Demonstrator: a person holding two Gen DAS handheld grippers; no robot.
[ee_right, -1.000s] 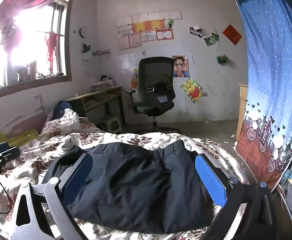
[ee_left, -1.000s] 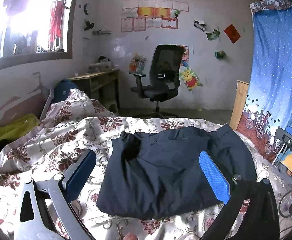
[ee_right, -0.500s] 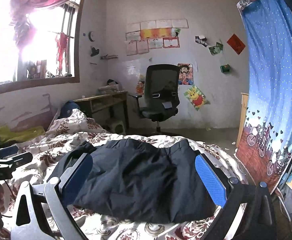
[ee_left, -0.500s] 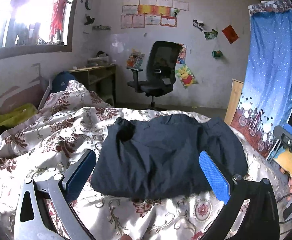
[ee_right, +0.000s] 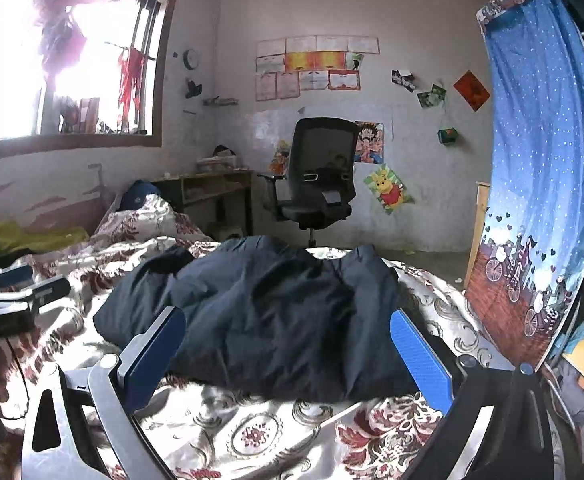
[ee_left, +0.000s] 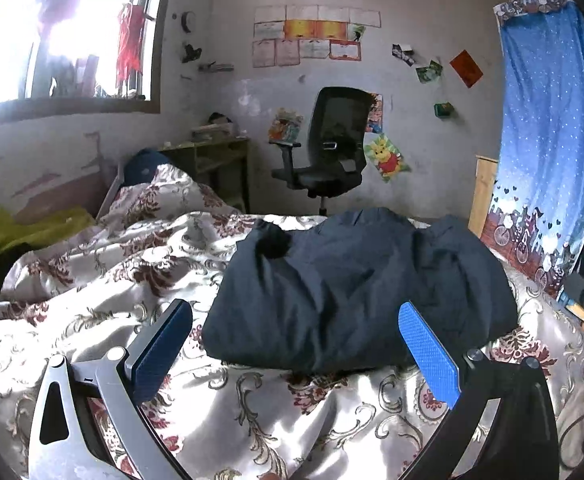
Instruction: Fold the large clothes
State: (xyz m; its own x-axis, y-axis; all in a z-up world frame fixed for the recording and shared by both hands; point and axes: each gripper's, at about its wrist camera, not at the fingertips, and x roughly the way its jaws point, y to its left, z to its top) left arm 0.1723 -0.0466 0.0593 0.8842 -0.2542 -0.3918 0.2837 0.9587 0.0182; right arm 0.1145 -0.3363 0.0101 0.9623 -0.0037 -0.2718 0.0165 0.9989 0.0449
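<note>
1. On the bed, toward its far edge and nearer the right side, lies the dark navy garment [ee_left: 356, 292], bundled into a thick, rumpled folded heap on the floral bedspread [ee_left: 103, 280].
2. The left gripper [ee_left: 296, 344] hangs above the near part of the bed with its blue pads spread wide; nothing is between them, and the garment's near edge sits just beyond the fingertips.
3. The right gripper [ee_right: 287, 344] is likewise splayed and holds nothing, its pads framing the near edge of the garment [ee_right: 275, 312] without touching it.
4. In the right wrist view the left gripper [ee_right: 15, 292] shows over the bed's left edge.
5. Beyond the bed's far edge stand a black office chair [ee_left: 328, 148] and a wooden desk [ee_left: 215, 156] against the poster-covered wall; a blue curtain [ee_left: 548, 152] hangs past the right edge.
</note>
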